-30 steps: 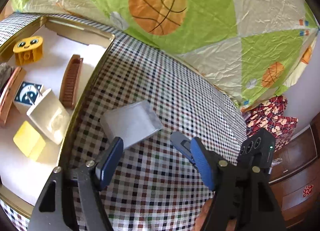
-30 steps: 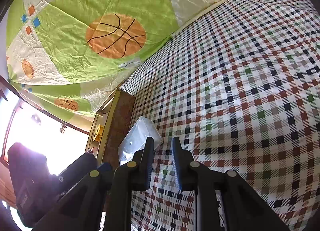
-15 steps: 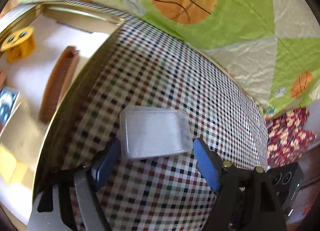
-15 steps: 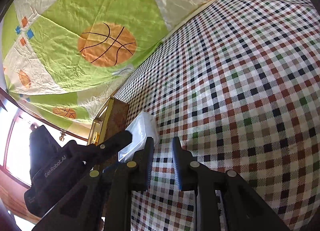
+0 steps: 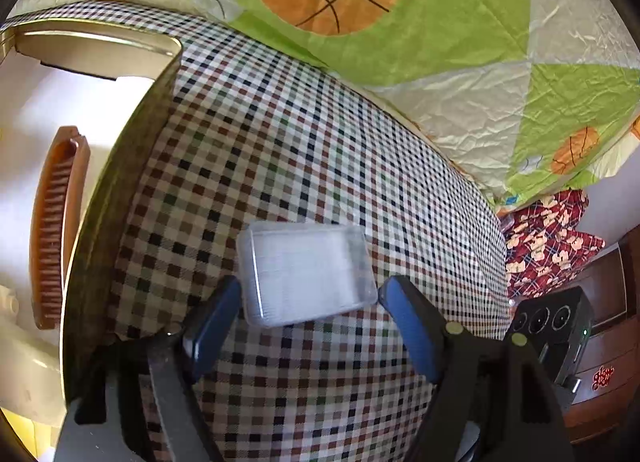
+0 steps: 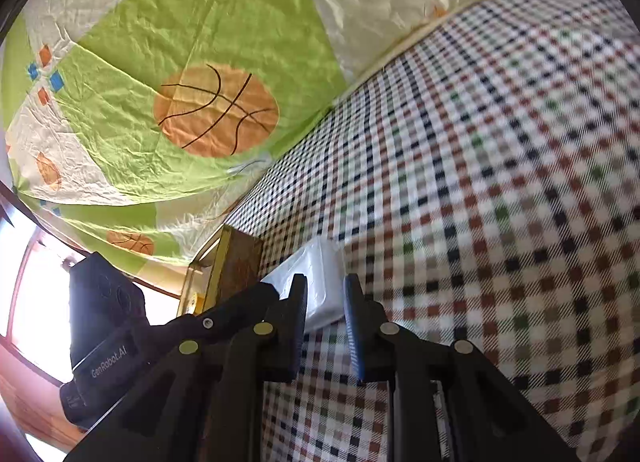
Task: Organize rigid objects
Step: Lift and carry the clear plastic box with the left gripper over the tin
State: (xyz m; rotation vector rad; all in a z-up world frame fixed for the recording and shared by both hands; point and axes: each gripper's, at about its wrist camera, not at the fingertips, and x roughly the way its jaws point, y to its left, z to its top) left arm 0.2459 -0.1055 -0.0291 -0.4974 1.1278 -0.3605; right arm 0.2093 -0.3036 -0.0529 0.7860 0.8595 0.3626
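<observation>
A clear rectangular plastic box (image 5: 306,272) lies on the checked cloth just right of the gold-rimmed tray (image 5: 120,166). My left gripper (image 5: 310,320) is open, its blue pads on either side of the box's near edge, not clamped. The box also shows in the right wrist view (image 6: 322,284), just beyond my right gripper (image 6: 325,316), which is nearly shut with a narrow gap and holds nothing. The left gripper's body (image 6: 132,346) is at the left of that view.
Inside the tray lie a brown comb (image 5: 56,230) and a cream object (image 5: 20,362), partly cut off. A green basketball-print sheet (image 5: 360,2) hangs behind the bed. A wooden cabinet (image 5: 600,362) and red patterned cloth (image 5: 548,238) are at the right.
My left gripper has moved forward and down over the clear box, so the box now sits between its open pads. The right gripper has stayed nearly still.
</observation>
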